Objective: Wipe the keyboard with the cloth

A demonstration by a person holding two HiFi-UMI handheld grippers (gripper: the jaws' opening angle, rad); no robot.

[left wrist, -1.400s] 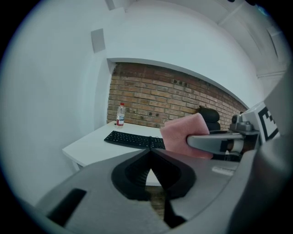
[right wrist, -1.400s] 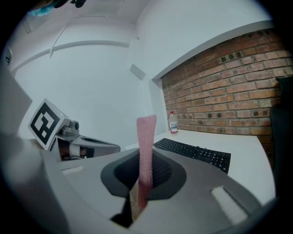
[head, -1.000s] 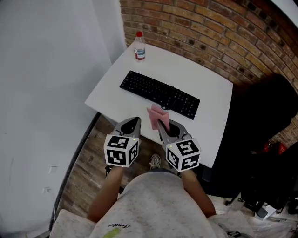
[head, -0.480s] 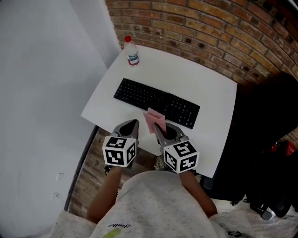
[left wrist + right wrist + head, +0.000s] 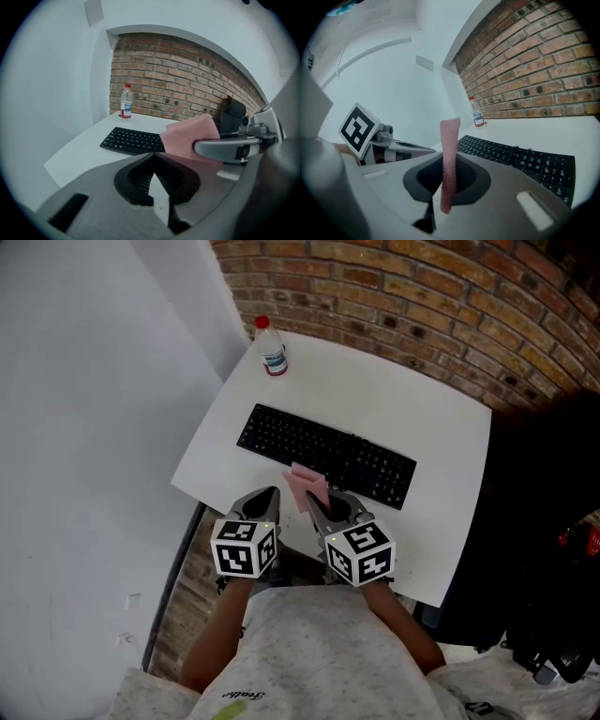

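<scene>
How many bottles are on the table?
1. The bottle stands at the far left corner of the table, near the brick wall, beyond the keyboard. None seems hidden.

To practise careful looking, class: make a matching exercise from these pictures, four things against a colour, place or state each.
Things: 1 cloth; 2 keyboard; 3 bottle; 4 left hand-held gripper.
Descriptions: A black, mid table; B shut, empty; C pink, clamped in right hand-held gripper; D red cap, table's far corner.
Pairs: 1-C; 2-A; 3-D; 4-B.

No legible txt, bottle label (image 5: 274,359) too small
</scene>
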